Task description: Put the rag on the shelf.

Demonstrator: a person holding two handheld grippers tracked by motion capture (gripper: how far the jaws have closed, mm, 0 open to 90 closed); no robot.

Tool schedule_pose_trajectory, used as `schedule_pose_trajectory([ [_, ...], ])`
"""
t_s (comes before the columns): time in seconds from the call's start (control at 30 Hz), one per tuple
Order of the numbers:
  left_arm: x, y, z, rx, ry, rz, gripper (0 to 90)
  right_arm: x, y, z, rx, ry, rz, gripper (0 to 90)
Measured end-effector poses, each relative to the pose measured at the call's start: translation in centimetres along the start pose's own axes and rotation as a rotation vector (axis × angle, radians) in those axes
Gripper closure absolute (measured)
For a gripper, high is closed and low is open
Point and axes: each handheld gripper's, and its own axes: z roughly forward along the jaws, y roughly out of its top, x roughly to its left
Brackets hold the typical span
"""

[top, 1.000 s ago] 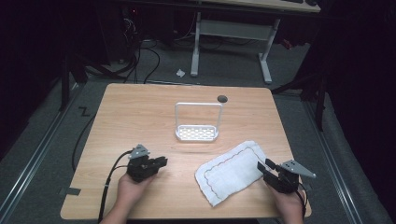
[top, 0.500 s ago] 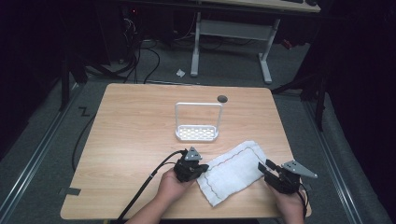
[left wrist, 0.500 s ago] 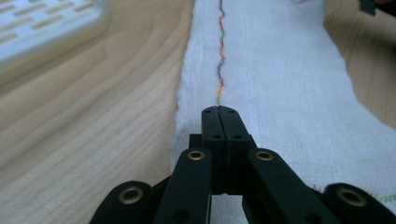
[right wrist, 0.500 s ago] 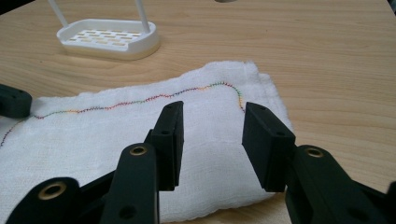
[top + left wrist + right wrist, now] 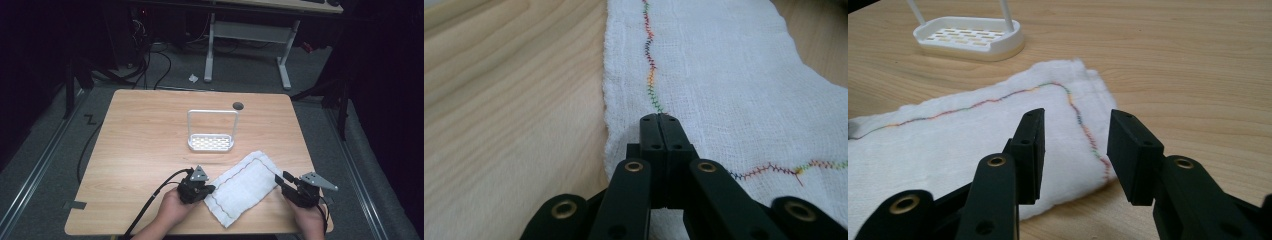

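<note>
Wood table [image 5: 145, 145] in a dark room | cloth [image 5: 243, 186] lay near right, flat, a thin soft weave that looked light and floppy | left gripper [image 5: 658, 119] clamped its left hem | right gripper [image 5: 1075, 150] gaped over the right end | best pinched at corners

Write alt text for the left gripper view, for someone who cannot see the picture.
Two black jaws of the left gripper are pressed together, their tips resting at the edge of a white cloth with a wavy line of rainbow stitching. The cloth lies flat on a light wooden table, which fills the left side of the picture.
</note>
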Motion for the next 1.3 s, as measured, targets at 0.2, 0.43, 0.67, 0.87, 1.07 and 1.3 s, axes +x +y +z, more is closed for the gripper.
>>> schedule_pose_trajectory([
  [0.2, -0.1, -3.4, -3.4, -0.016, -0.008, -0.043, 90.0, 0.3, 0.0, 0.1, 0.006, 0.007, -0.009, 59.5],
  [0.43, -0.6, -6.2, -6.4, -0.006, -0.017, -0.117, 90.0, 1.0, -0.1, 0.6, 0.023, 0.03, -0.023, 64.5],
  [0.67, -0.9, -4.6, -6.6, -0.077, -0.034, -0.089, 90.0, 3.0, -0.1, 1.7, 0.071, 0.08, -0.097, 72.0],
  [0.87, 1.0, -1.4, -3.9, -0.056, -0.001, -0.058, 90.0, 5.9, 0.0, 4.2, 0.228, 0.114, -0.197, 90.0],
  [1.07, 1.6, -0.8, -1.7, 0.023, -0.004, -0.023, 90.0, 6.1, 0.2, 5.2, 0.279, 0.111, -0.191, 90.0],
  [1.3, 0.8, -1.8, -2.6, 0.03, -0.028, -0.026, 90.0, 6.9, 1.4, 7.3, 0.288, 0.113, -0.227, 90.0],
])
